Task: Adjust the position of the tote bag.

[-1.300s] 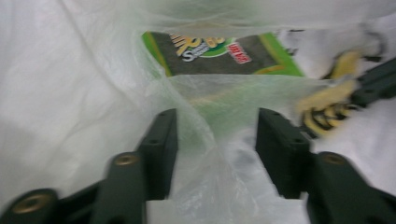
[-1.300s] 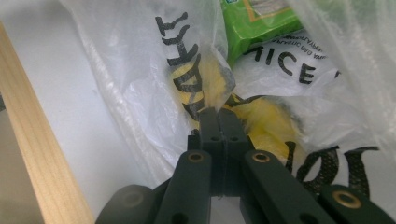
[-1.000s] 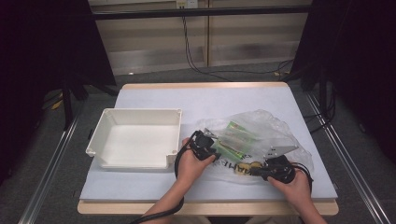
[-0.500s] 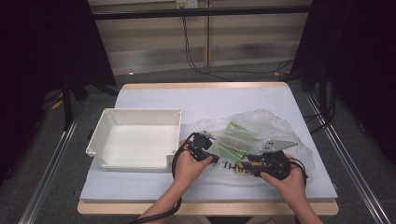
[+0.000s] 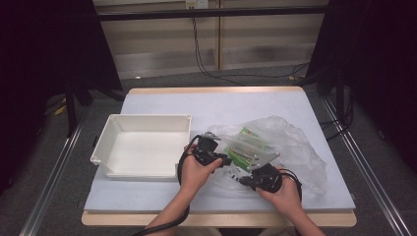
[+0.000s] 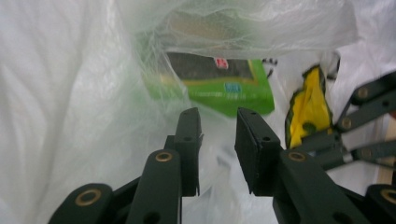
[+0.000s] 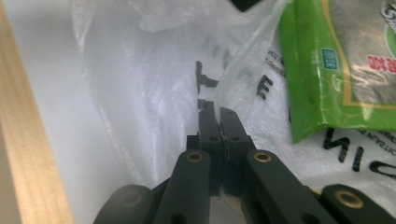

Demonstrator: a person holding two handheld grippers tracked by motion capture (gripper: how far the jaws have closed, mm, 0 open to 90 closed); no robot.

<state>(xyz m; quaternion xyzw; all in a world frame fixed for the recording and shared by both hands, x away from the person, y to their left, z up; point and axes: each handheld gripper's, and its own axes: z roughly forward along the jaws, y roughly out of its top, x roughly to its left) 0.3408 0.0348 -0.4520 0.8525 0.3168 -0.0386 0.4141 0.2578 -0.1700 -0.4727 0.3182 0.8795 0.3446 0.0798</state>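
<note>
On the table (image 5: 162,103), a white tray (image 5: 147,125) sits near the left edge, beside it the left gripper (image 6: 217,126) has its jaws apart inside the plastic bag (image 5: 295,147) before a green packet (image 6: 224,91), and the right gripper (image 7: 217,114) pinches the bag's film near the front edge.

A thin, glossy, crinkled clear plastic bag (image 5: 290,147) holds shiny green foil-like packets (image 7: 345,70). The tray (image 5: 142,147) is smooth white plastic, the table (image 5: 221,105) matt pale with a wood edge; gripper jaws matt black.
</note>
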